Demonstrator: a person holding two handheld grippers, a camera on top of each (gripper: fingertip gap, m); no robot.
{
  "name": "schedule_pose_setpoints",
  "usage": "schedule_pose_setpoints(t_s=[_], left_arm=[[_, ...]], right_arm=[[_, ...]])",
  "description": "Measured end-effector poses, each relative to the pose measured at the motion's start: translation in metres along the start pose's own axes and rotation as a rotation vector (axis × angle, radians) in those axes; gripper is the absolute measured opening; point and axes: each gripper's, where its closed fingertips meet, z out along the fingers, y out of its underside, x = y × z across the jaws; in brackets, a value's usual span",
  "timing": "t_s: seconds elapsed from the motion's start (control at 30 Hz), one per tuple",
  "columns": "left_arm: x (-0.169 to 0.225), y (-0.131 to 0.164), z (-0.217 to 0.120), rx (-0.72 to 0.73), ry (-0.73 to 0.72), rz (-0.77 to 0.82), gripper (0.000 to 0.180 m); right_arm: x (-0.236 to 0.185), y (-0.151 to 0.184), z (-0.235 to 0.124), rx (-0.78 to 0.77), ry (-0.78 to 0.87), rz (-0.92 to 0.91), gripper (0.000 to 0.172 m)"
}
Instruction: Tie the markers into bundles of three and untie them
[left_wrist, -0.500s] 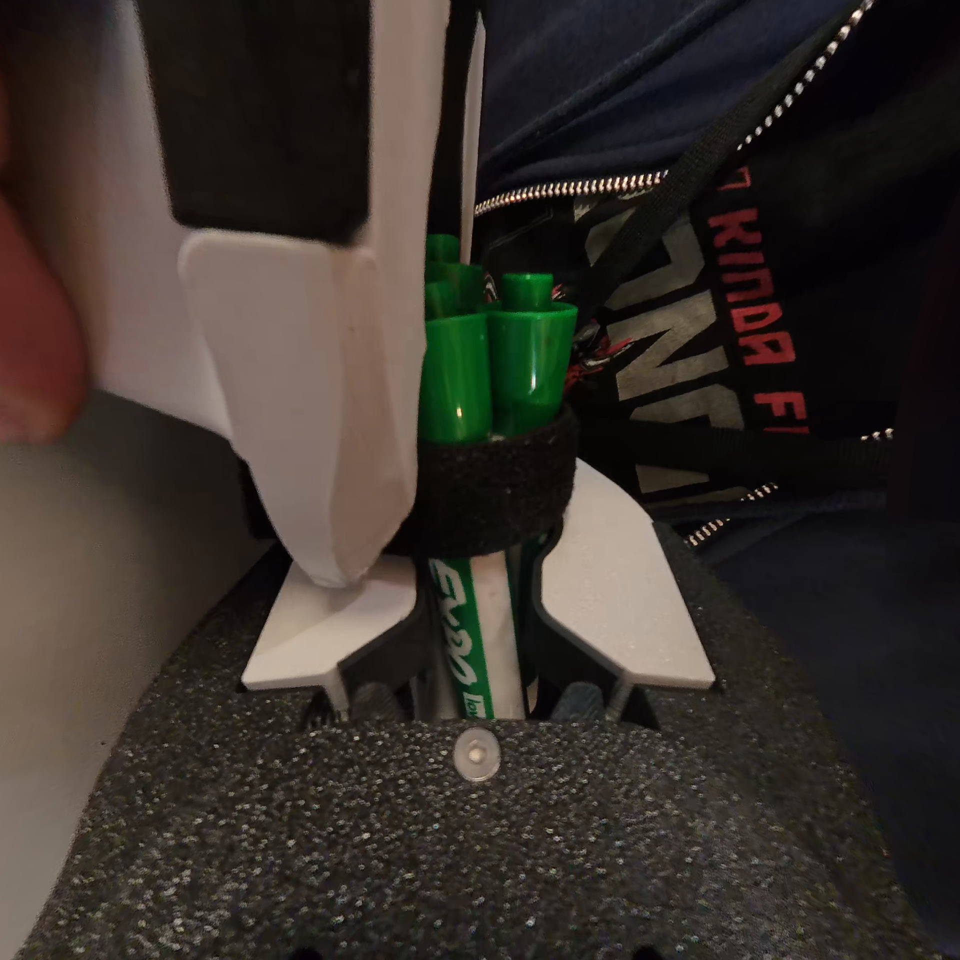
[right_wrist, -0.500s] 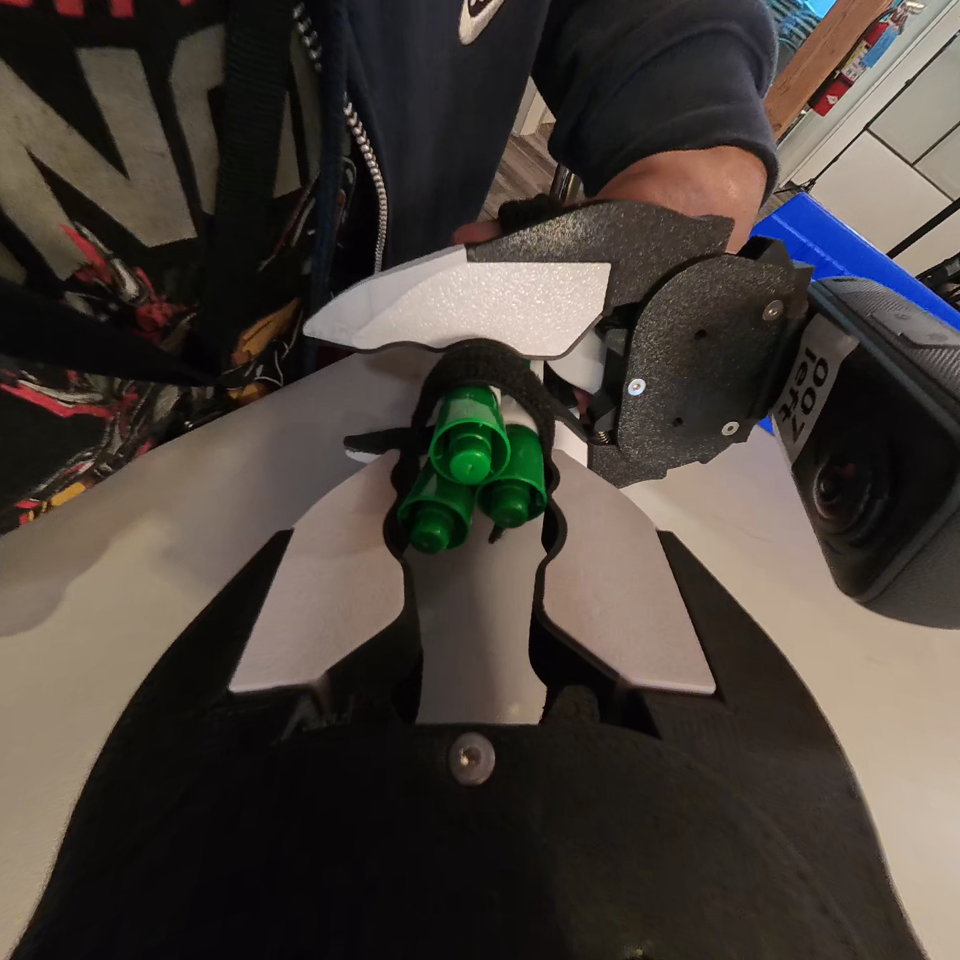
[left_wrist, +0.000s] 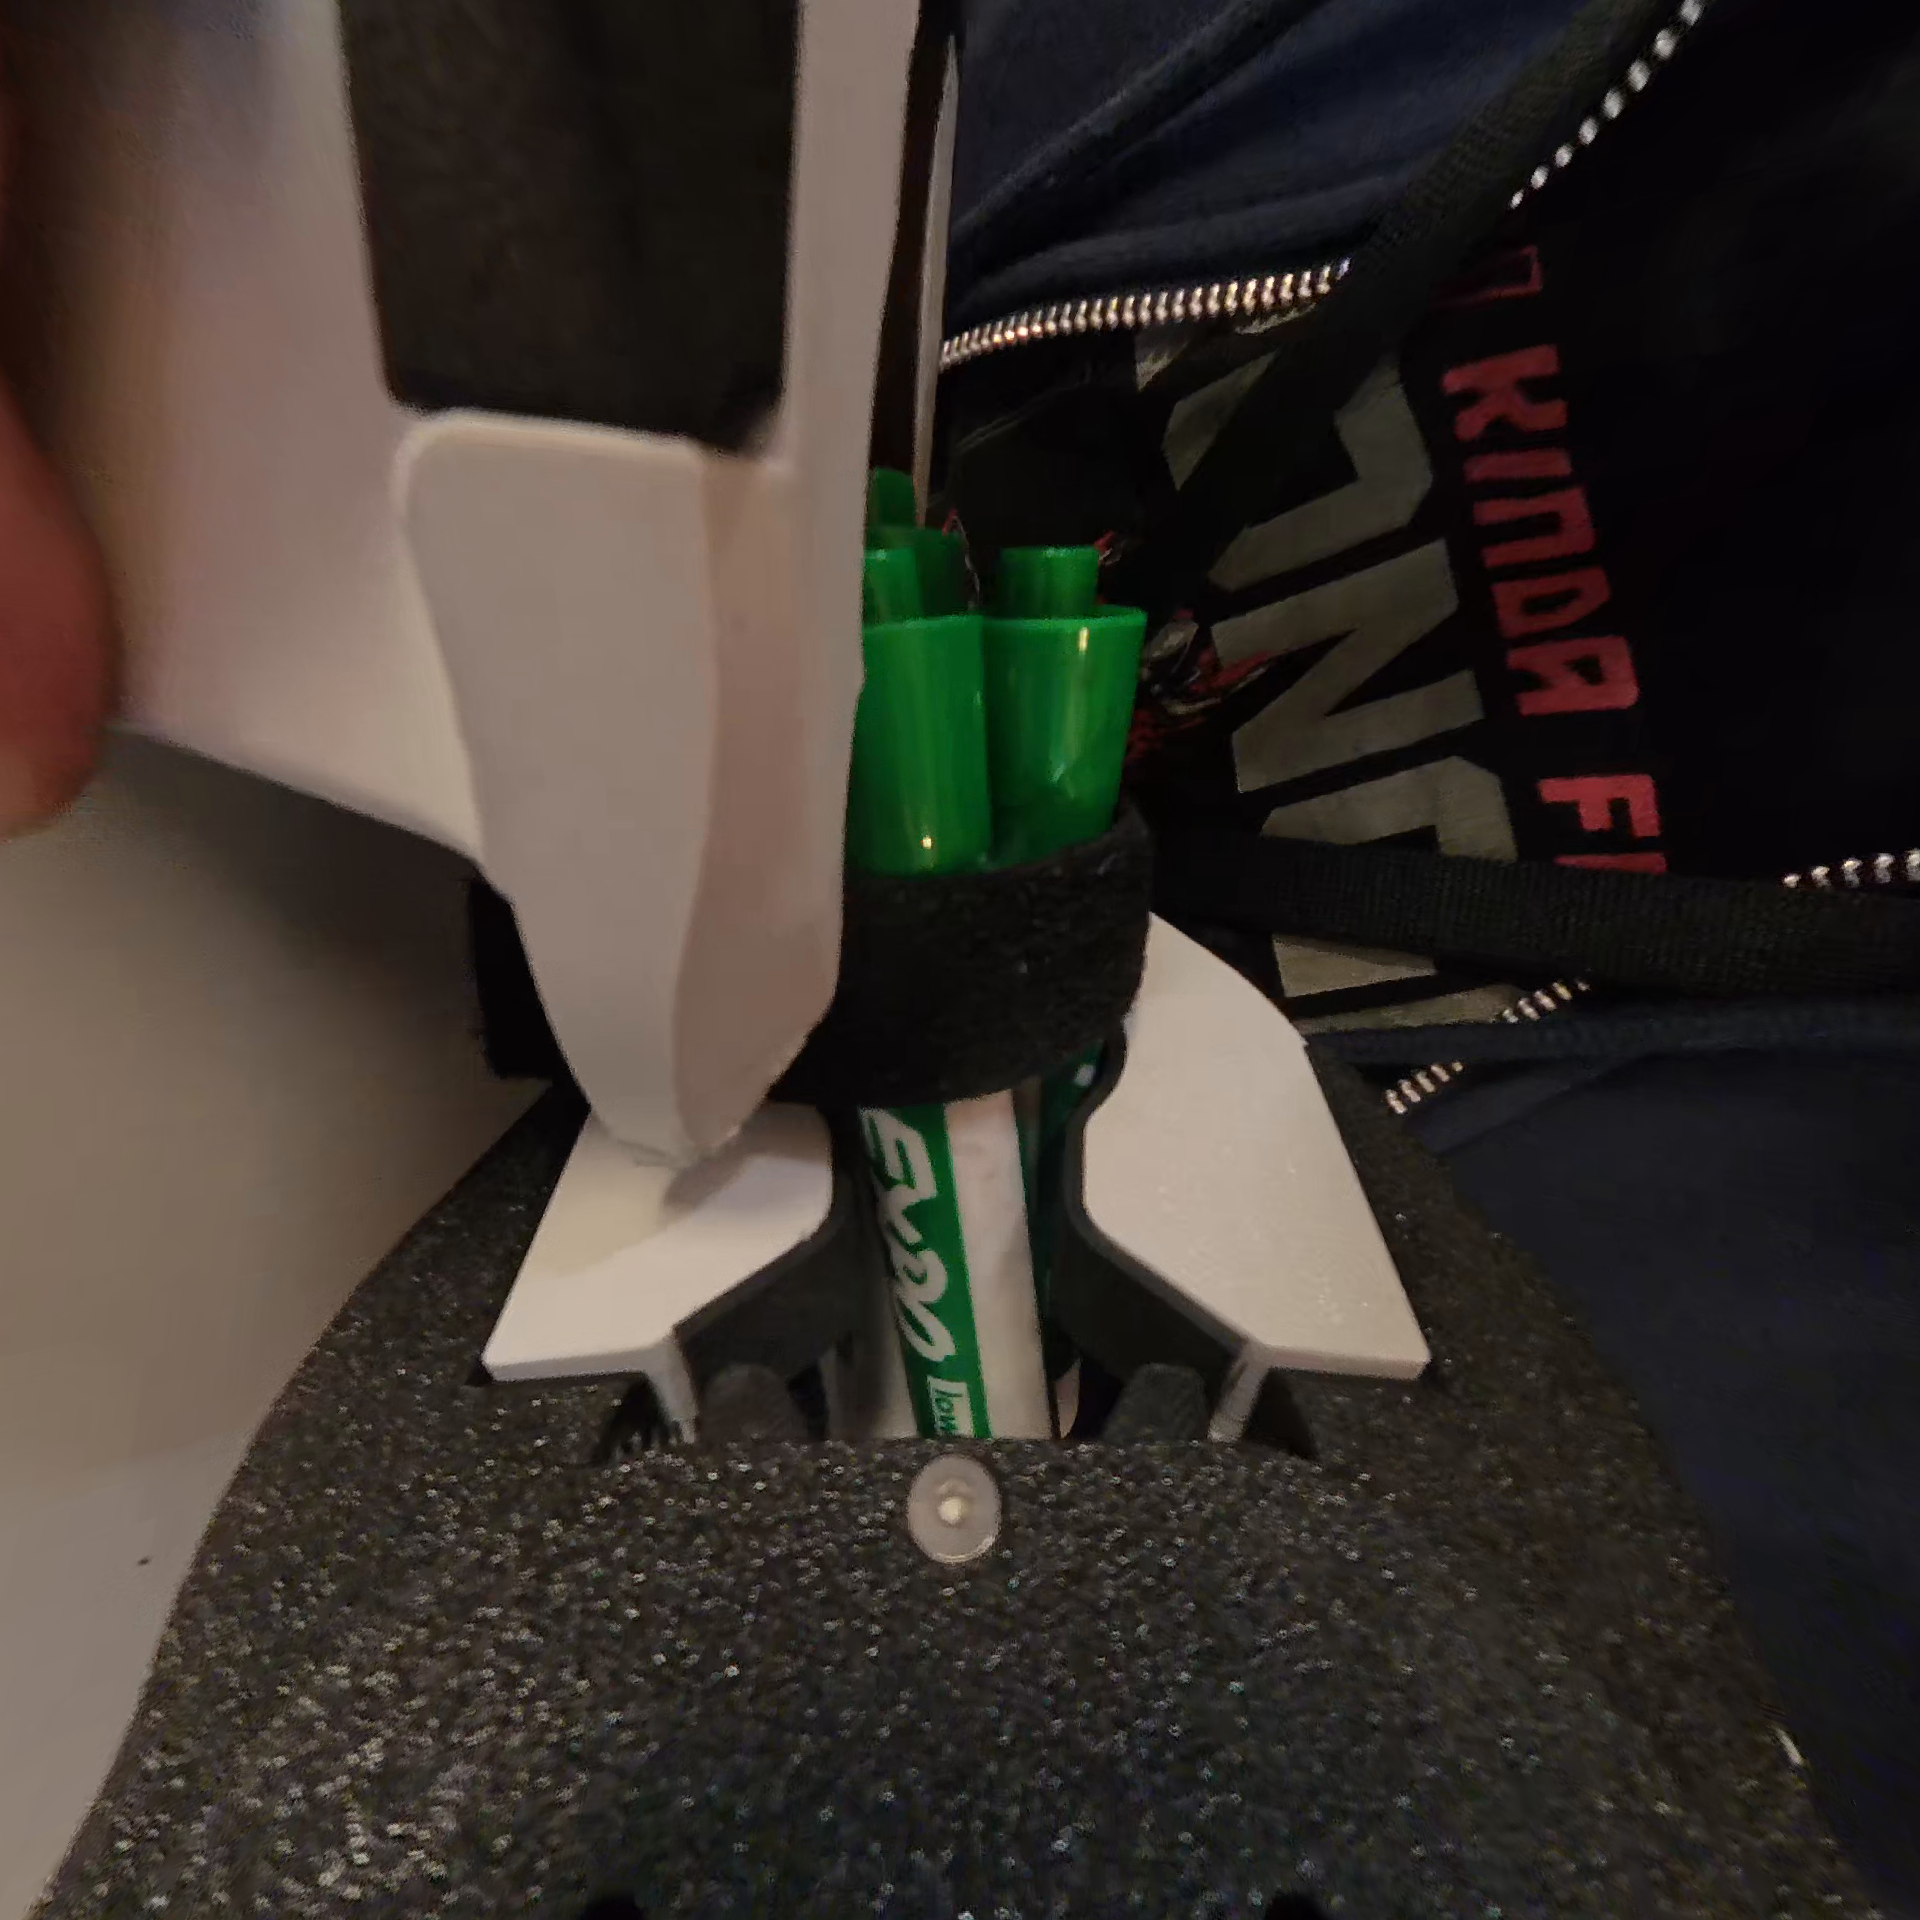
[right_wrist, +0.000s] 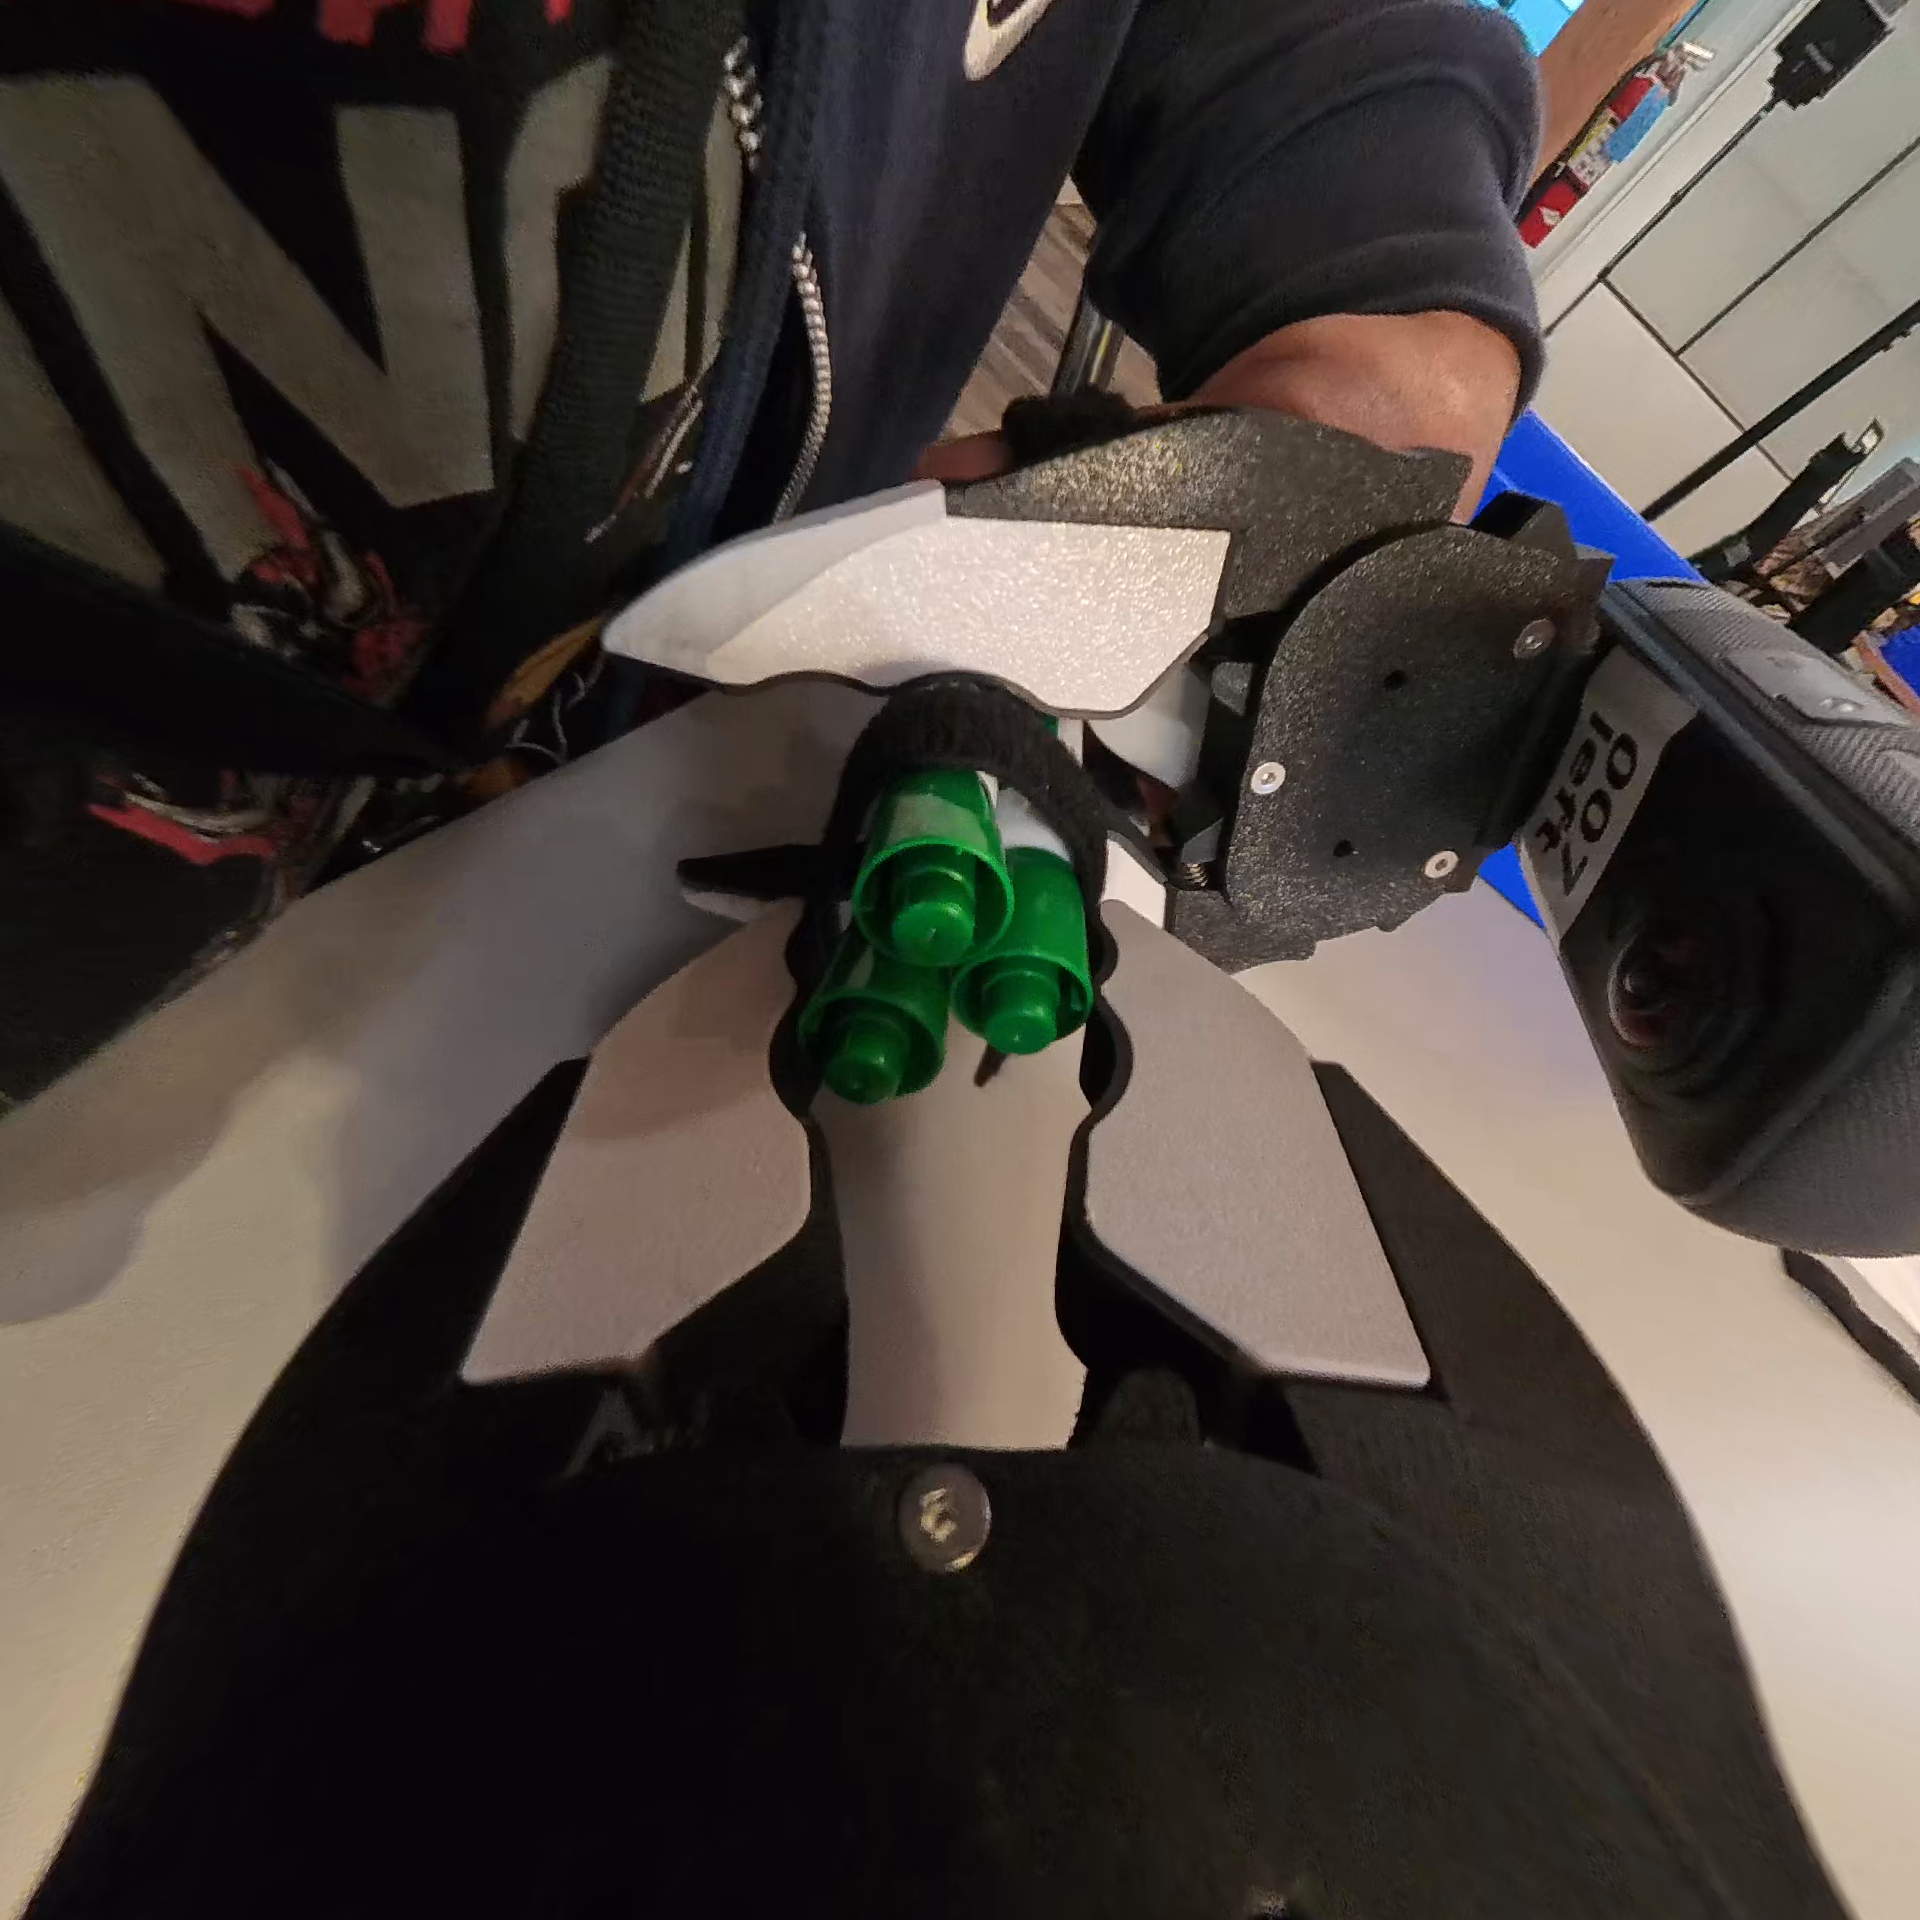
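Green-capped white plastic markers (right_wrist: 951, 956), bundled by black fabric hook-and-loop strap (left_wrist: 987, 971), clamped in left gripper (left_wrist: 961, 1091); right gripper (right_wrist: 945, 997) closed around cap ends, pads touching.

Green and white printed lettering is carried on the label (left_wrist: 920, 1247) of one marker (left_wrist: 977, 1226), running along its white barrel. Large grey block letters and smaller red letters are printed on the black shirt (left_wrist: 1351, 665), and are seen only in part in both views. A white sticker (right_wrist: 1605, 821) with black characters is fixed beside the camera (right_wrist: 1766, 997). A white logo patch (right_wrist: 1013, 36) is borne by the navy jacket (right_wrist: 1299, 187), cut off by the frame edge.
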Motion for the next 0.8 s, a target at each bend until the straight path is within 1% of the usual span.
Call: schedule_pose_setpoints(t_s=[0.17,0.4,0.8], left_arm=[[0.0035,-0.0009,0.0041,-0.014,0.013,0.025,0.042],[0.0061,0.0005,0.0052,-0.019,0.021,0.035,0.042],[0.0090,0.0024,0.0049,-0.028,0.020,0.039,0.045]], right_arm=[[-0.0063,-0.0056,-0.0019,0.040,-0.039,0.009,0.048],[-0.0078,-0.0083,-0.0014,0.089,-0.034,0.020,0.048],[-0.0056,-0.0040,0.0004,0.096,-0.001,-0.003,0.035]])
